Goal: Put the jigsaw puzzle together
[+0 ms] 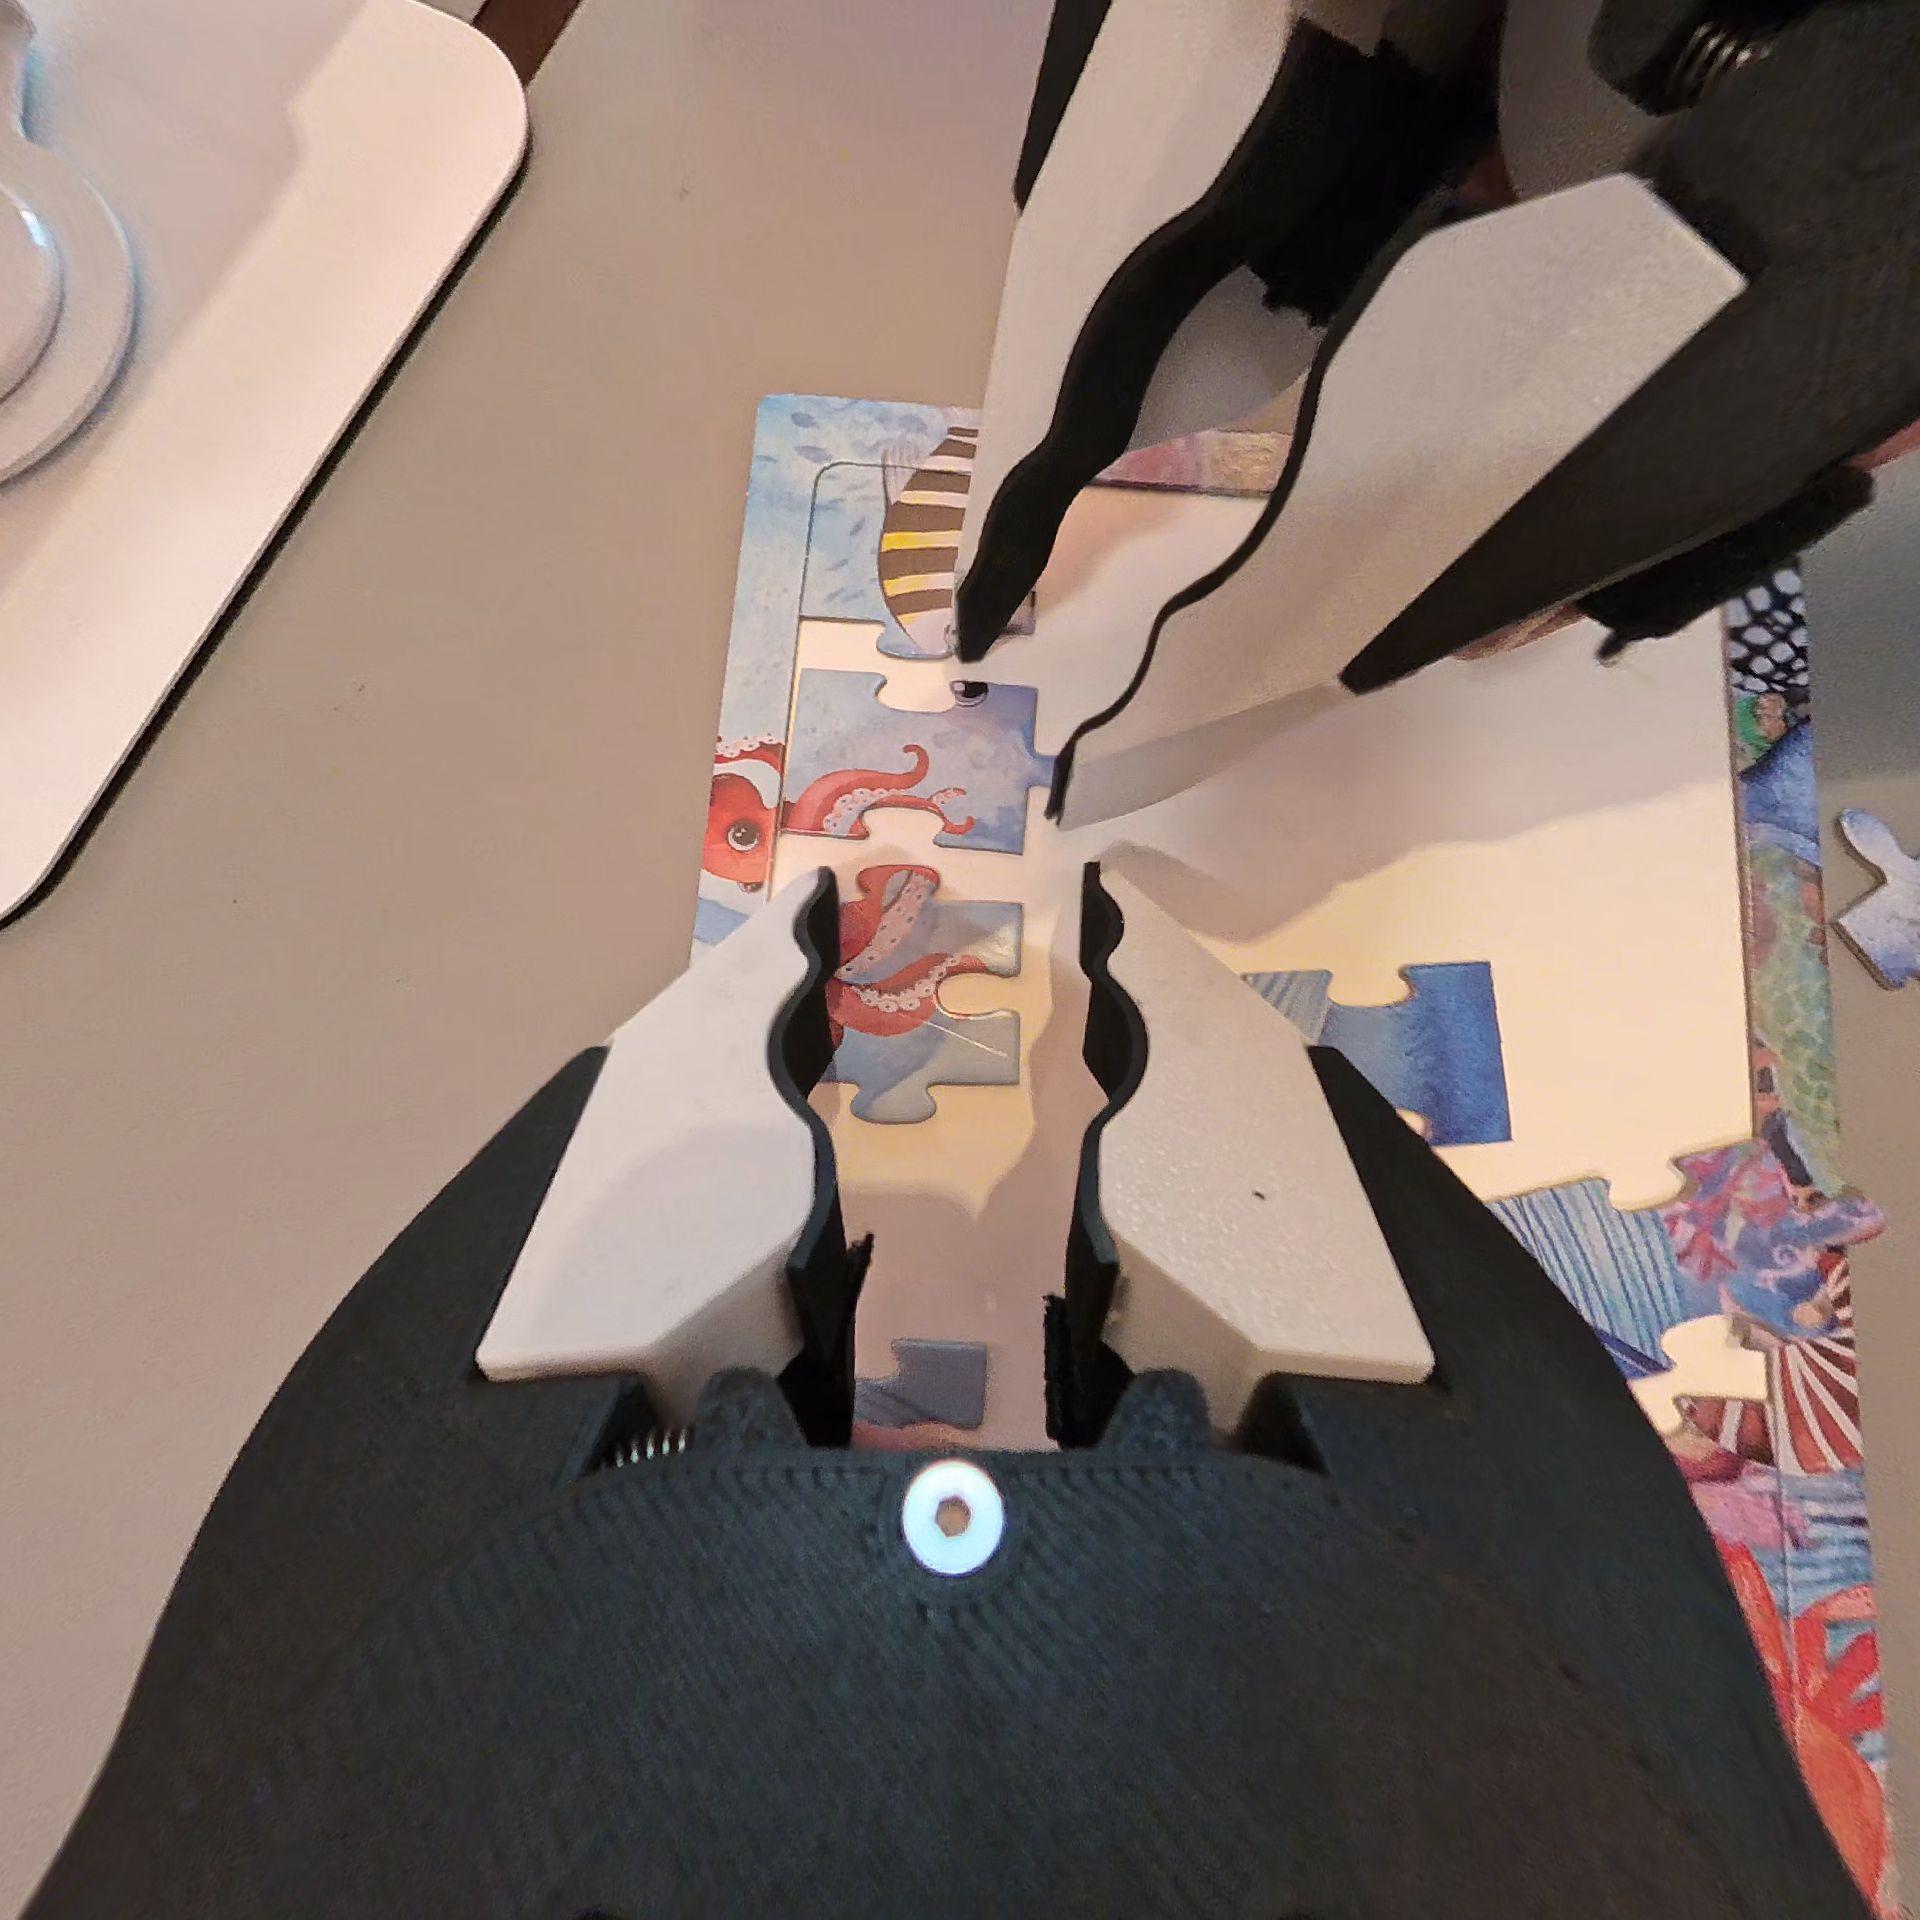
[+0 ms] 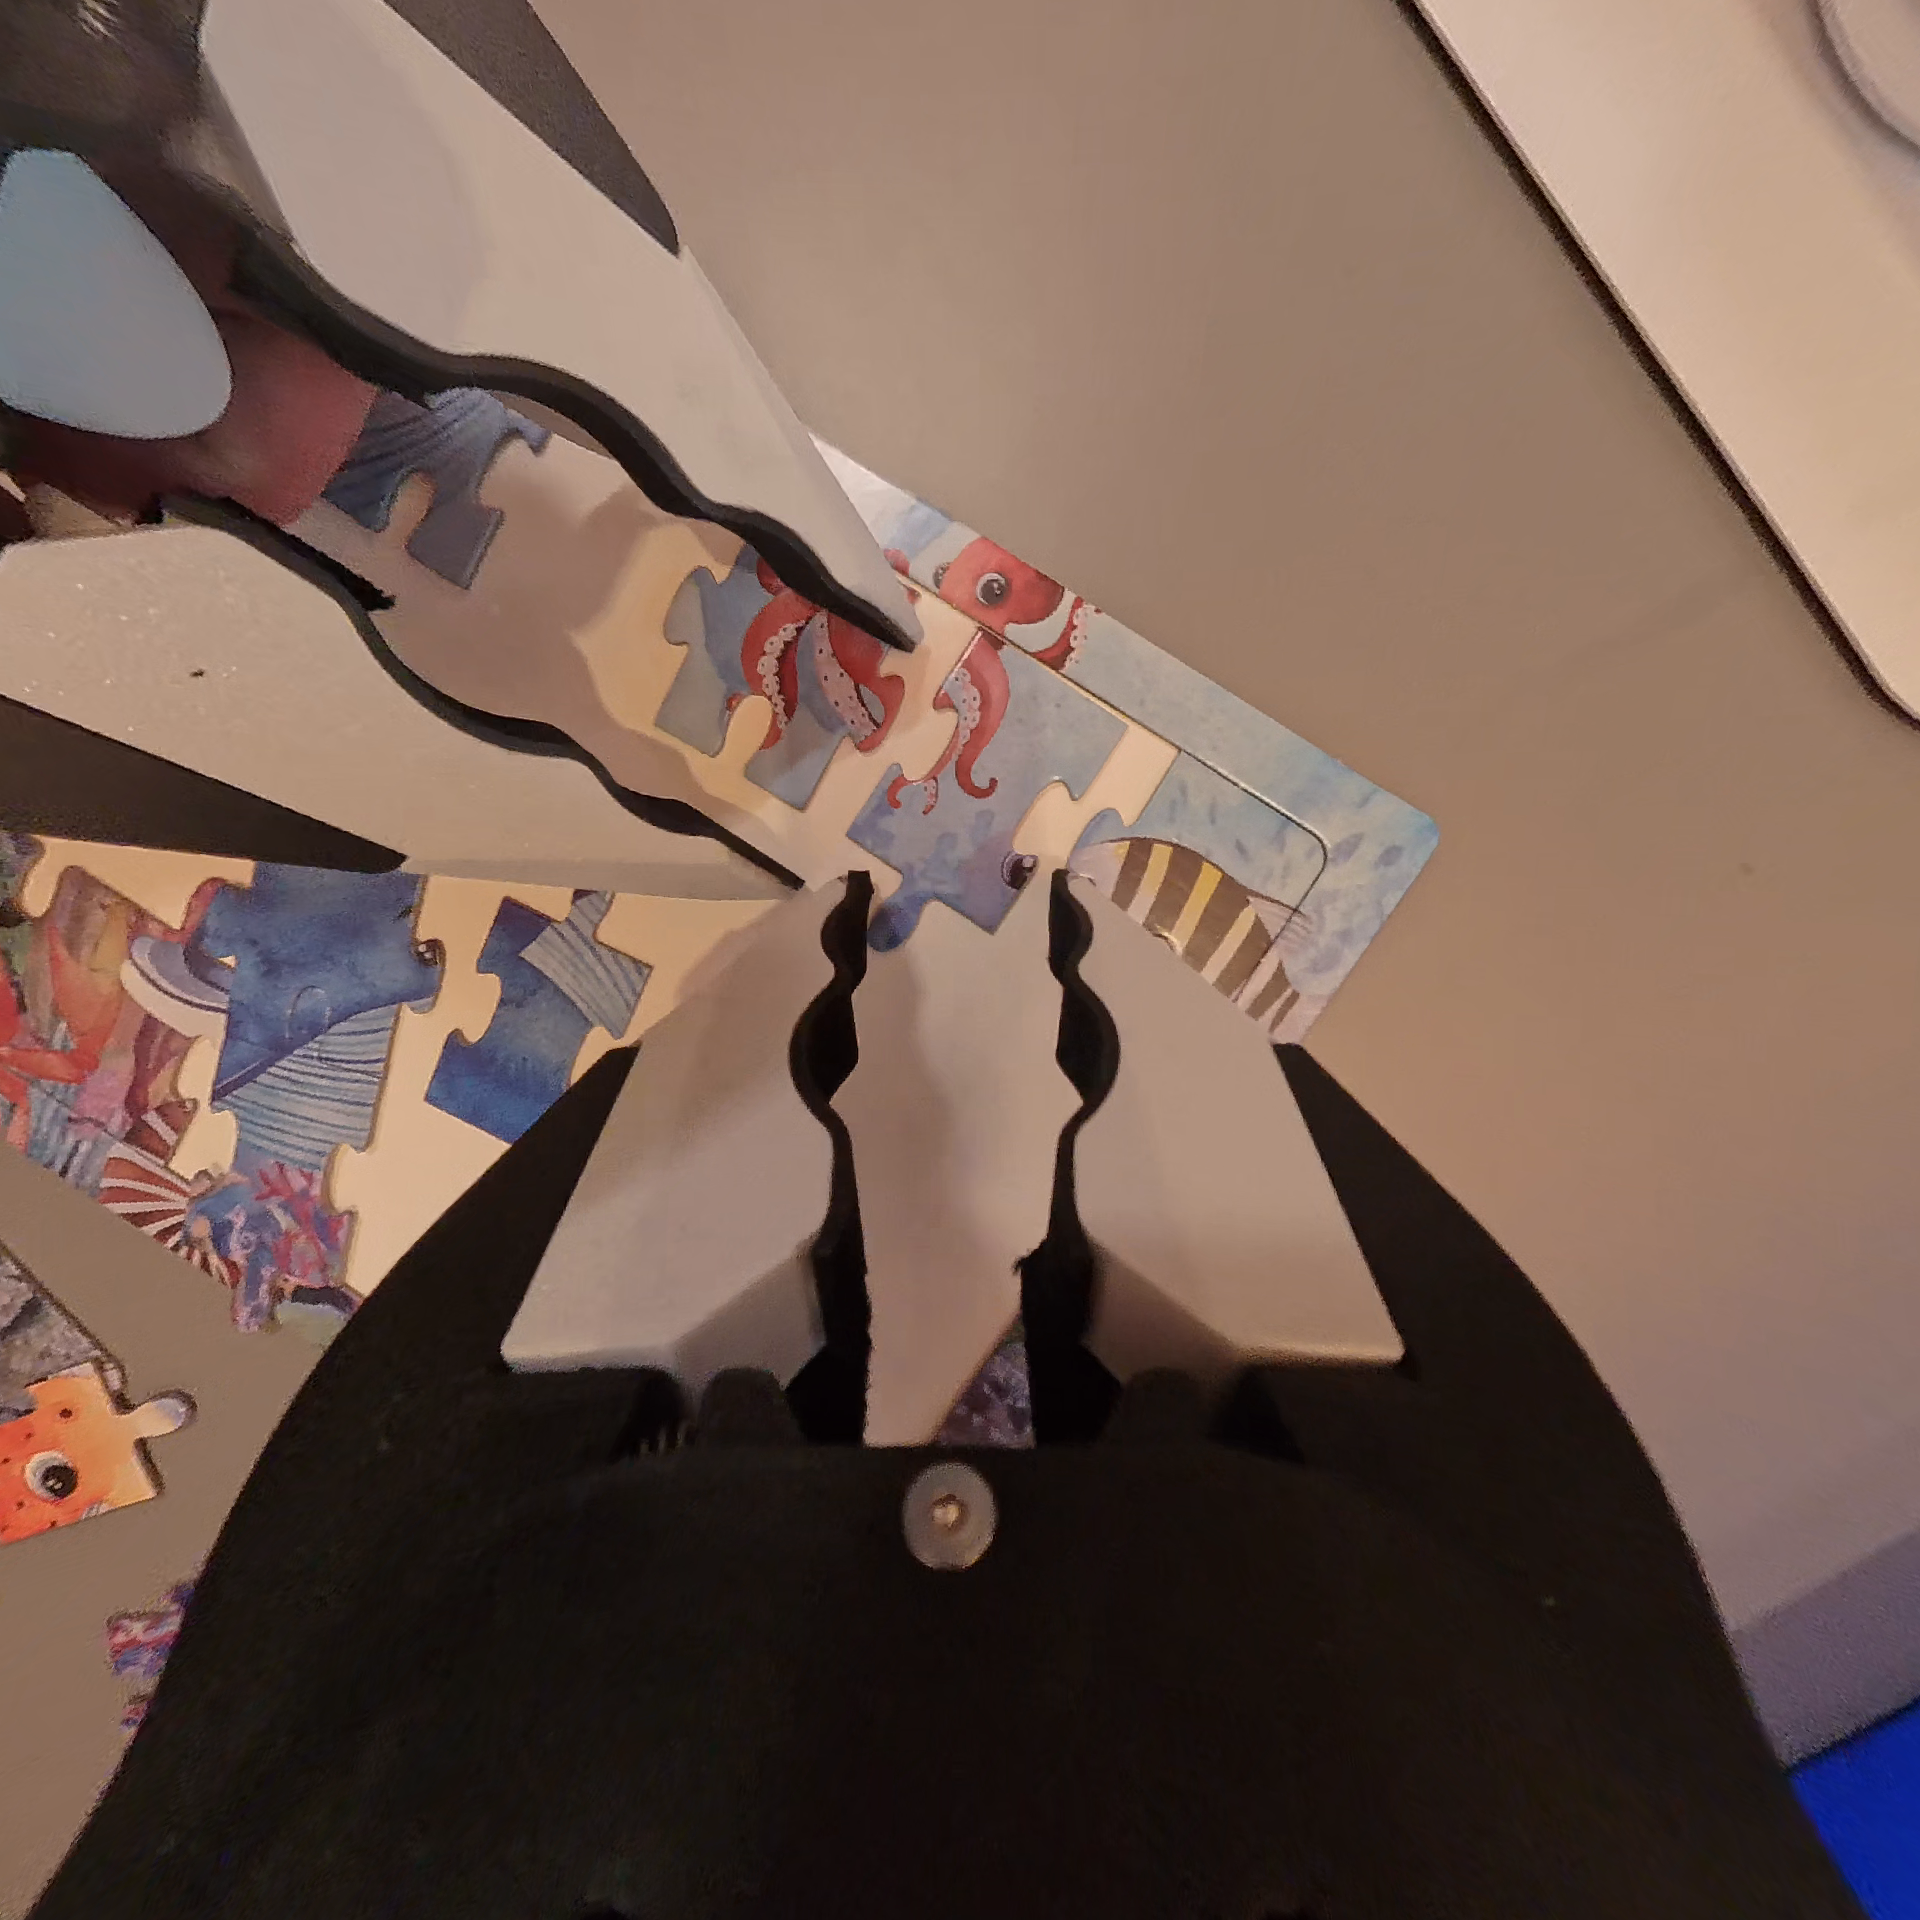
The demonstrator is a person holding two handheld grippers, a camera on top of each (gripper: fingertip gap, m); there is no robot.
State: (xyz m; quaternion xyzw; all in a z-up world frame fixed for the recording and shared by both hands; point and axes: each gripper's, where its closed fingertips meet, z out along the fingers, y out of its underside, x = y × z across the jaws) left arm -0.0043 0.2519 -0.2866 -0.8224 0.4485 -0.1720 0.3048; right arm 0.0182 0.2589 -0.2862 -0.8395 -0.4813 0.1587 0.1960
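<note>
Left wrist view: the left gripper (image 1: 956, 883) stands open and empty at frame centre, over the tentacle piece (image 1: 925, 987) in the puzzle tray (image 1: 1558, 831). The right gripper (image 1: 1013, 727) is open too.

Right wrist view: the right gripper straddles the middle piece (image 2: 997, 810), holding nothing. A careless nudge could push either loose piece askew.

Grey-beige table (image 1: 312, 1039): puzzle tray (image 1: 1382, 883) central; white board (image 1: 260, 416) left of it; loose piece (image 1: 1881, 904), possibly blue-white, just right of it.
</note>
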